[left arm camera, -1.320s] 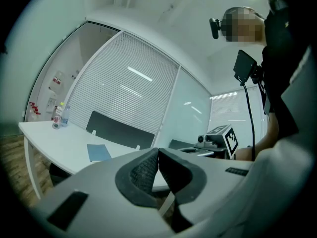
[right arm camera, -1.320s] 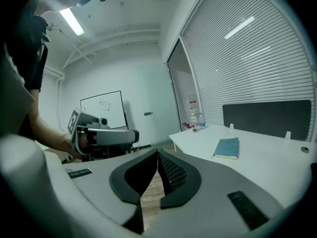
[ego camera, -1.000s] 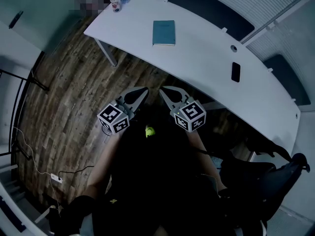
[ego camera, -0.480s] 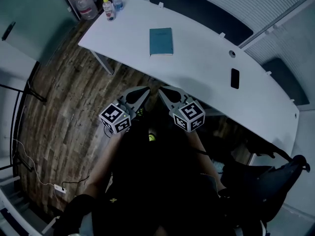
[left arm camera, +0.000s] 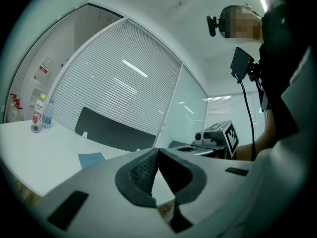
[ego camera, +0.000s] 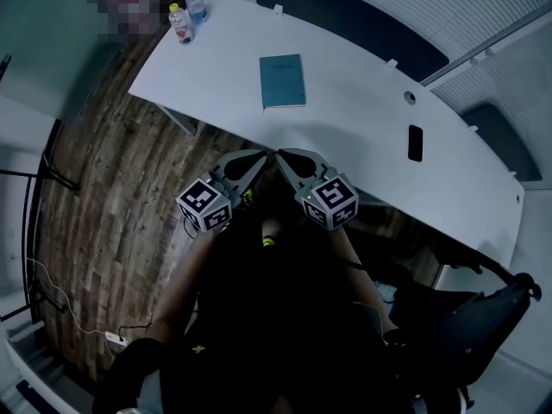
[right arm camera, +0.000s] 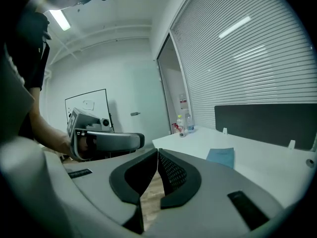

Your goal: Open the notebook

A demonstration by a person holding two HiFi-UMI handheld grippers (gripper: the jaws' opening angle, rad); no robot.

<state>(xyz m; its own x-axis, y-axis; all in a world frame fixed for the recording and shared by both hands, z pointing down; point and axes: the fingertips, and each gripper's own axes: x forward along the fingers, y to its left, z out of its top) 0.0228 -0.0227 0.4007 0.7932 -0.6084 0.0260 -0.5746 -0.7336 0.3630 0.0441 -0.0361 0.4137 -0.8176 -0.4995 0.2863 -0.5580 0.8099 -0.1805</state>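
- Since the earlier frame the white curved worktop (ego camera: 362, 136) has drawn lower and nearer in the head view; the teal closed notebook (ego camera: 282, 81) sits further down the frame than it did; both tools hold the same place below it, side by side
- Left hand-held gripper (ego camera: 256, 157): jaws together, pads meeting, nothing between them; it points level towards the worktop edge, well short of the notebook
- Right hand-held gripper (ego camera: 284, 155): jaws likewise pressed together and empty; it is tipped a little downward over the brown wood-plank floor (ego camera: 112, 188)
- The notebook lies flat and shut on the worktop, apart from everything else; two clear plastic bottles (ego camera: 185, 15) stand at the far left corner; a black slab phone (ego camera: 415, 142) lies well off to the right
- Handling, as judged: thin and light; the cover is probably a bendy card, neither fragile nor heavy; on a smooth top it is likely to slide when nudged
- Where to take hold: the free edge or a corner of the cover, opposite the spine; which side the spine is on cannot be told from here
- A likely way: steady the book with one tool, work a jaw tip of the other under the cover and fold it over; those jaws would need to part first to pinch it
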